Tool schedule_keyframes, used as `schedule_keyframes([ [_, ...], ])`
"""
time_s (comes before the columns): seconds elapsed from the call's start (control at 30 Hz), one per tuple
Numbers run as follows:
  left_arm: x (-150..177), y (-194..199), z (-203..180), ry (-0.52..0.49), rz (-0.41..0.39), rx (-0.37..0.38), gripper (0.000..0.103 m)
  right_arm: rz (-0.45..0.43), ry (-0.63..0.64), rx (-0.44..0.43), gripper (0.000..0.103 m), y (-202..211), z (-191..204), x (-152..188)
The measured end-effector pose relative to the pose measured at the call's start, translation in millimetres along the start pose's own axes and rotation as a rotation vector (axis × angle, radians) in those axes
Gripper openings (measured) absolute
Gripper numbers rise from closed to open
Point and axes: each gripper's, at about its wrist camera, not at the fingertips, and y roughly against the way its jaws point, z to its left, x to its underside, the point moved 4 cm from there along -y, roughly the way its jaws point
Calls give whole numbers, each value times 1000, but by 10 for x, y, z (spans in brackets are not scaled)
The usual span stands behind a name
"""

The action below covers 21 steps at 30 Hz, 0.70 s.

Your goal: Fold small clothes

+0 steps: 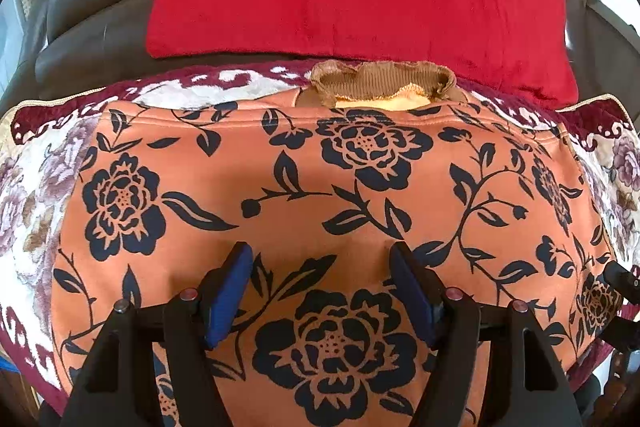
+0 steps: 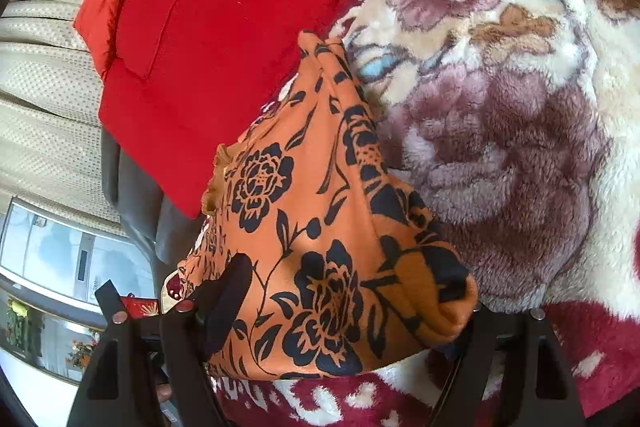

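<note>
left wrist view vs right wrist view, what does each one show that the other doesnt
Only the left wrist view shows the brown ribbed collar with the garment's whole front spread flat, and the left gripper open above it.

Only the right wrist view shows the garment's side edge bunched up between the fingers of the right gripper, plus the cream curtain.

Both show the orange floral garment, the red cushion and the plush floral blanket.

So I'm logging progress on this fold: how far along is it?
Early. Done: the orange floral top lies spread on the plush blanket. In hand: the right gripper bunches one side edge; the left gripper is open above the cloth. Left: every fold.
</note>
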Motion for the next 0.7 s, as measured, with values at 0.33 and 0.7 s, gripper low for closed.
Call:
schedule_keyframes([
  [0.33,-54,181,65,28,-36,27,75,75,-69,27,17,-27,-249,11],
  [0.7,70,-112,100,-37,23,-27,73,49,24,117,15,-19,65,25],
])
